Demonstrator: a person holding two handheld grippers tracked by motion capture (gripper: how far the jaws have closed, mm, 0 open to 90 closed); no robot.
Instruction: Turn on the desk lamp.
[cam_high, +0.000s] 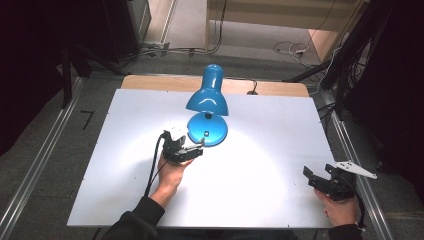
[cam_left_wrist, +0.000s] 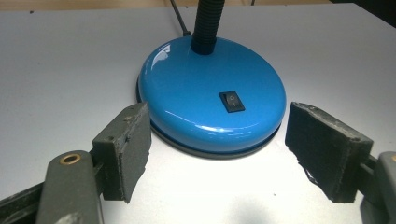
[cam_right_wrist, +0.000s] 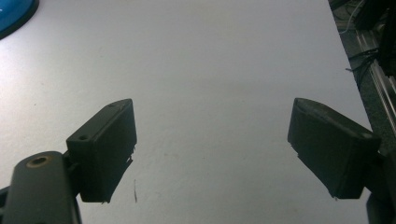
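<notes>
The blue desk lamp (cam_high: 207, 110) stands on the white table (cam_high: 125, 165), a little behind its middle and nearer to the back edge than to the front one. Its round base (cam_left_wrist: 212, 100) carries a small black rocker switch (cam_left_wrist: 231, 101) on the top, on the side that faces the person, and the lamp is lit: a bright pool of light lies on the table before it.

The left gripper (cam_high: 196, 148) is just in front of the base, at its front-left side, and points toward it. Its jaws stand wide apart and hold nothing; the base lies ahead of the gap, between the two pads but not touched by them. The switch is straight ahead and slightly up from the gap, so I judge that this hand is the one to reach it.

The right gripper (cam_high: 319, 175) rests near the front right corner, well apart from the lamp, jaws wide and empty. Around the lamp the table is bare.
</notes>
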